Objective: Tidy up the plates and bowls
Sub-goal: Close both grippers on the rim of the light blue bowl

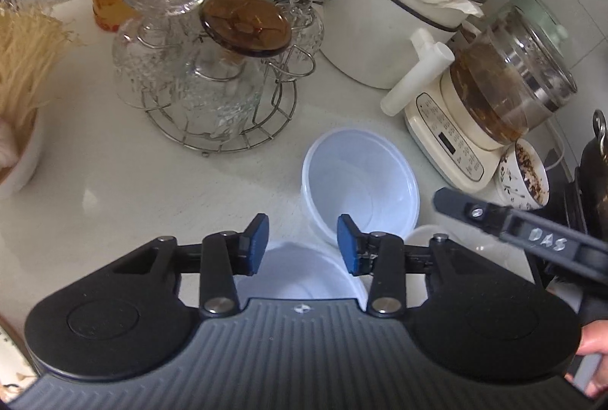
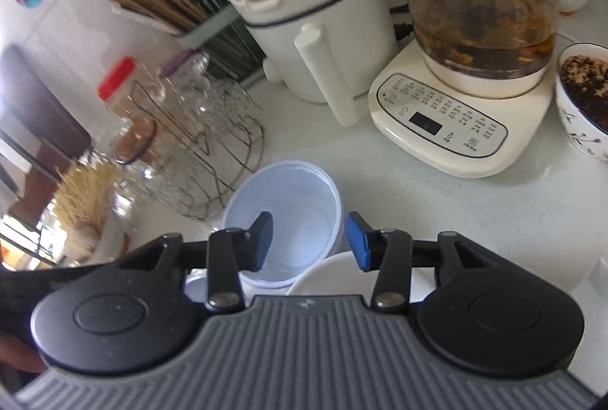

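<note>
A translucent white plastic bowl (image 1: 361, 178) lies tilted on the white counter (image 1: 114, 189), its mouth turned toward the cameras. My right gripper (image 2: 309, 241) is open astride that bowl's (image 2: 288, 205) right wall: the left pad sits in front of the inside, the right pad outside the rim, neither pressing. A white plate (image 2: 330, 273) lies just beneath it. My left gripper (image 1: 303, 244) is open above a second white bowl (image 1: 300, 277), which is partly hidden by the gripper body. One finger (image 1: 452, 199) of the right gripper reaches in from the right.
A wire rack of upturned glasses (image 1: 197, 79) stands behind left. A white pot (image 1: 383, 11), a glass kettle on its cream base (image 1: 448, 129) and a patterned bowl of dark bits (image 1: 524, 178) crowd the back right. Dried noodles in a bowl (image 1: 22, 75) are at the left.
</note>
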`<action>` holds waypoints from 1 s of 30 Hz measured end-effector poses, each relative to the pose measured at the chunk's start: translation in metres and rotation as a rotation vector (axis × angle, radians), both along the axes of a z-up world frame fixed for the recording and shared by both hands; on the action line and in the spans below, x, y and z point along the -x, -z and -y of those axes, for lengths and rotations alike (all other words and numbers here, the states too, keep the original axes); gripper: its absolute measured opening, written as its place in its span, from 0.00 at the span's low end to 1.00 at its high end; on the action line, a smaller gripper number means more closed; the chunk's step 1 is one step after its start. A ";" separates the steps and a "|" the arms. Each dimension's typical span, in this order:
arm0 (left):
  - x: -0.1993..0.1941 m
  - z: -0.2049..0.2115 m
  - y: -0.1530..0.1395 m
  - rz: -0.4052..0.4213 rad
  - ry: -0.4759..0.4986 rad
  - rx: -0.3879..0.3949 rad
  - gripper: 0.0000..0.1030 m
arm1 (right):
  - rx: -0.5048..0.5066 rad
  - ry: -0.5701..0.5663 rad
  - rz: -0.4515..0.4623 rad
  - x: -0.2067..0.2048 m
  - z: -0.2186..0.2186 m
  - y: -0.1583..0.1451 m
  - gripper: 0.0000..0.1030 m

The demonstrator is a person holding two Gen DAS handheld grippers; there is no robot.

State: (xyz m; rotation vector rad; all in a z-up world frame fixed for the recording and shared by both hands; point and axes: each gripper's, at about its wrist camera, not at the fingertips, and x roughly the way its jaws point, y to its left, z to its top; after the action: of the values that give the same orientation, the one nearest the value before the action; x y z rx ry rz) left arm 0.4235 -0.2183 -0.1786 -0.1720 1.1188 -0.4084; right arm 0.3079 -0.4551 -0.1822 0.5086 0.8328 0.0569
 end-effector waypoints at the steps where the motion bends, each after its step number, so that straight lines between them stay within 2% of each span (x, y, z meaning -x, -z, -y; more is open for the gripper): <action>1: -0.003 0.001 0.003 -0.005 -0.006 0.001 0.43 | 0.001 -0.004 -0.010 -0.005 0.000 0.003 0.42; 6: -0.021 0.003 0.018 -0.048 -0.038 -0.004 0.38 | 0.001 -0.025 -0.060 -0.025 0.000 0.018 0.32; 10: -0.027 0.004 0.022 -0.059 -0.051 0.003 0.37 | 0.008 -0.042 -0.085 -0.036 0.003 0.028 0.31; 13: -0.030 0.007 0.025 -0.060 -0.046 0.007 0.36 | -0.003 -0.048 -0.104 -0.040 0.005 0.035 0.26; 16: -0.035 0.009 0.030 -0.071 -0.046 0.021 0.28 | -0.011 -0.051 -0.117 -0.042 0.005 0.040 0.25; 21: -0.037 0.013 0.033 -0.073 -0.054 0.033 0.21 | -0.022 -0.060 -0.121 -0.045 0.004 0.044 0.18; 26: -0.035 0.017 0.033 -0.061 -0.045 0.035 0.10 | -0.017 -0.066 -0.110 -0.047 0.004 0.044 0.13; 30: -0.032 0.018 0.030 -0.041 -0.044 0.027 0.08 | -0.014 -0.087 -0.105 -0.050 0.004 0.042 0.13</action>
State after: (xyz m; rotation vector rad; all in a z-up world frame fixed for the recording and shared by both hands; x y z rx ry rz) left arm 0.4556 -0.2367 -0.2086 -0.2300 1.1485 -0.3821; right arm 0.3581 -0.4590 -0.2245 0.4919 0.9577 0.1168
